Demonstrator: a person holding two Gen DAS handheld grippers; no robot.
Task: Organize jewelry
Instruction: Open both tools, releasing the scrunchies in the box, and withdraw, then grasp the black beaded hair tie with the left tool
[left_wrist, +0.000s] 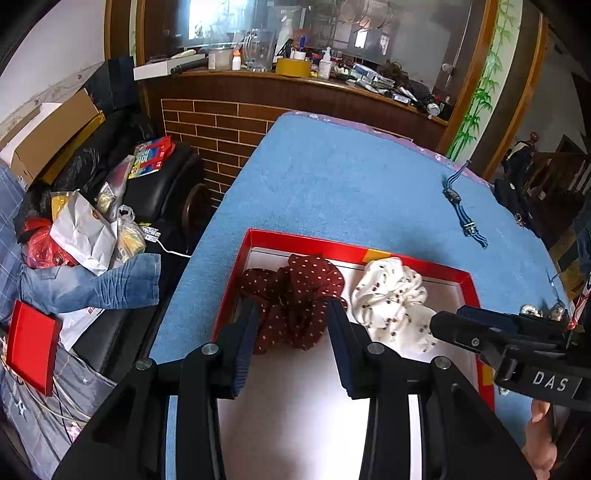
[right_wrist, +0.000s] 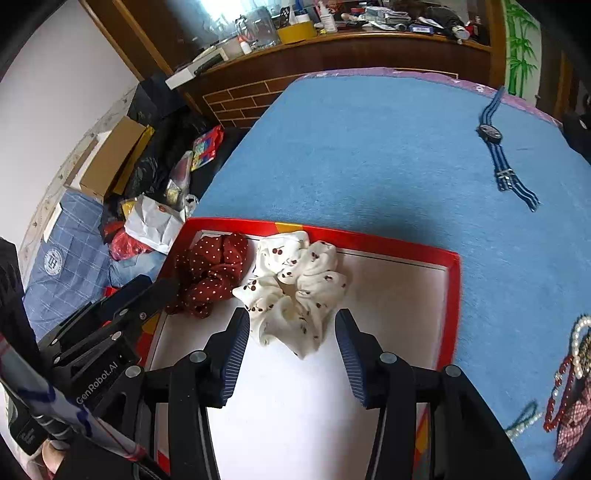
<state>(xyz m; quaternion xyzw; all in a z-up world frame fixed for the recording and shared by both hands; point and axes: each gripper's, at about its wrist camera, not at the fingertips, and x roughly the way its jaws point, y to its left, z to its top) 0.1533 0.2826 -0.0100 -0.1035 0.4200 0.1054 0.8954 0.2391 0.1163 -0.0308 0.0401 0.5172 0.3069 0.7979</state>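
Note:
A red-rimmed box (left_wrist: 471, 278) with a white floor lies on the blue cloth; it also shows in the right wrist view (right_wrist: 452, 295). In it lie a dark red dotted scrunchie (left_wrist: 295, 295) (right_wrist: 212, 275) and a white cherry-print scrunchie (left_wrist: 391, 295) (right_wrist: 295, 291). My left gripper (left_wrist: 291, 314) is open above the red scrunchie, empty. My right gripper (right_wrist: 291, 328) is open above the white scrunchie, empty. A blue striped watch (left_wrist: 461, 206) (right_wrist: 502, 147) lies on the cloth at the far right. Bead necklaces (right_wrist: 569, 373) lie at the right edge.
The blue cloth (right_wrist: 369, 147) covers the table. A cluttered black sofa (left_wrist: 110, 206) with bags, jeans and boxes stands left of the table. A wooden counter (left_wrist: 295, 85) with bottles and a tape roll runs behind it.

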